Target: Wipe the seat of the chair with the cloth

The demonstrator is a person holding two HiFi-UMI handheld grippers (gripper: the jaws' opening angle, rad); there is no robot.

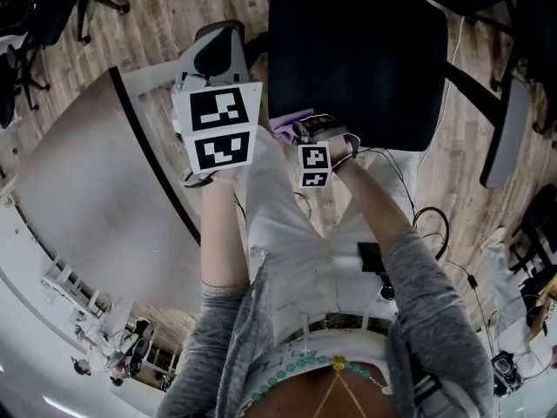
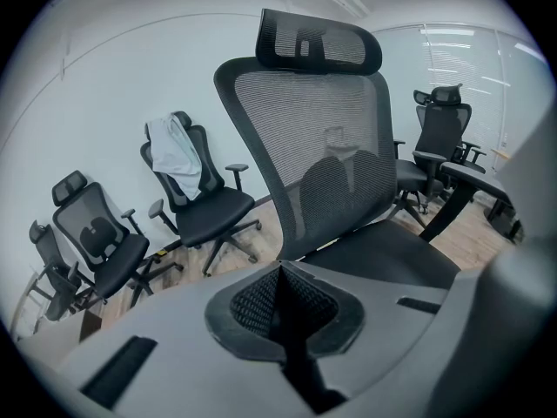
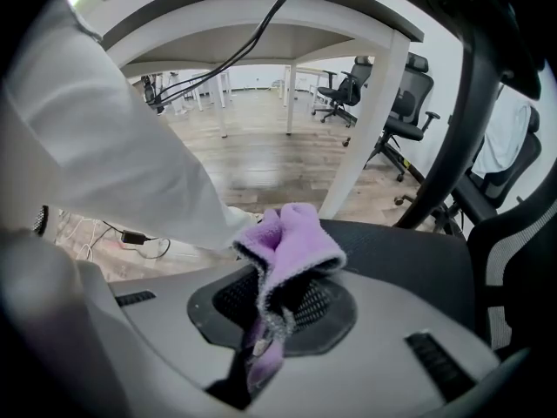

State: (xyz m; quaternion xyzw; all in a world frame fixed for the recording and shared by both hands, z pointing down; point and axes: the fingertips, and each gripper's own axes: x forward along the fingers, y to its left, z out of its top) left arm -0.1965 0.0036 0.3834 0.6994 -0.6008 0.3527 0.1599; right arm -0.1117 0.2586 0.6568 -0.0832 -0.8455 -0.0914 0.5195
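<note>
Slippage worries me: right gripper pinches a fold of fuzzy purple cloth, black fabric chair seat beyond its jaws; friction could tug it free. Left gripper jaws pressed together, empty.

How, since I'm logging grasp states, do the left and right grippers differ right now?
The left gripper is shut on nothing; the right gripper is shut on the purple cloth. The left gripper faces the chair's mesh backrest; the right gripper sits low at the near edge of the seat. Both have their jaws closed.
</note>
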